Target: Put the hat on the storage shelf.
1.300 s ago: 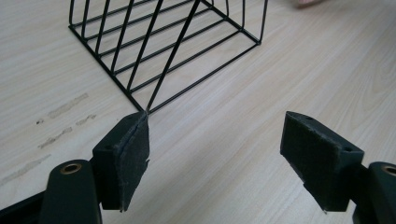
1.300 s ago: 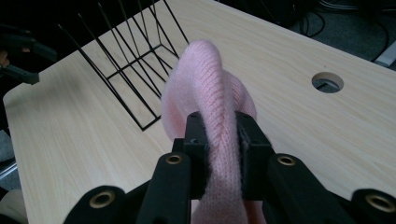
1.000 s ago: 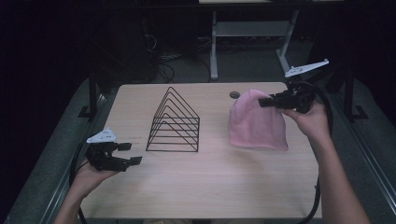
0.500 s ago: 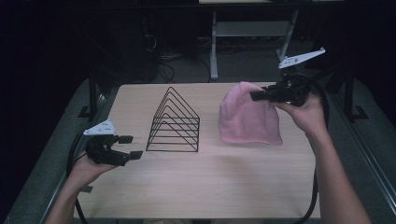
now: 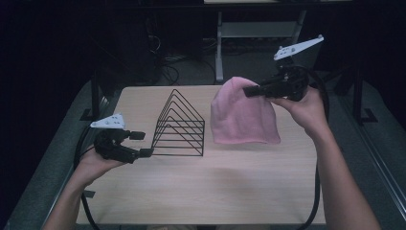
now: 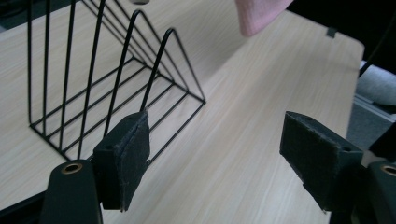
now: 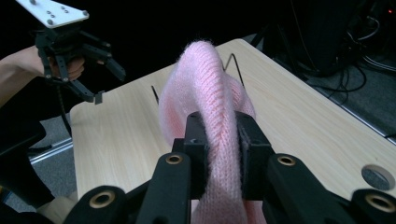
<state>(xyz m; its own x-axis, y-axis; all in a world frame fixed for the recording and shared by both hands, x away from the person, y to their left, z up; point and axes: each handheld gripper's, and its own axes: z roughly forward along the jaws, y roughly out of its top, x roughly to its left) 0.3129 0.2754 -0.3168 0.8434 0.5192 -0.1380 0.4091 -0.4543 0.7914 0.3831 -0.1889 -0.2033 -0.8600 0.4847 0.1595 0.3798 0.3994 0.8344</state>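
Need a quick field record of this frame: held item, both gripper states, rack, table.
held item: pink knit hat, hanging from its crown, lifted off the table
right gripper: shut on the hat's knit
left gripper: open, nothing between the pads, close beside the rack's front corner
rack: black wire rack, triangular dividers, upright at the table's middle, nothing in it
hat vs rack: hat to the right of the rack, apart from it
table: light wood table

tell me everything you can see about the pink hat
The pink knit beanie is soft, ribbed, fuzzy wool-like fabric with a rounded crown. The right gripper is shut on a bunched fold near its crown, and it hangs with the open hem downward. Its hem sits low over the wooden table, right of the black wire rack; whether it touches the table is unclear.
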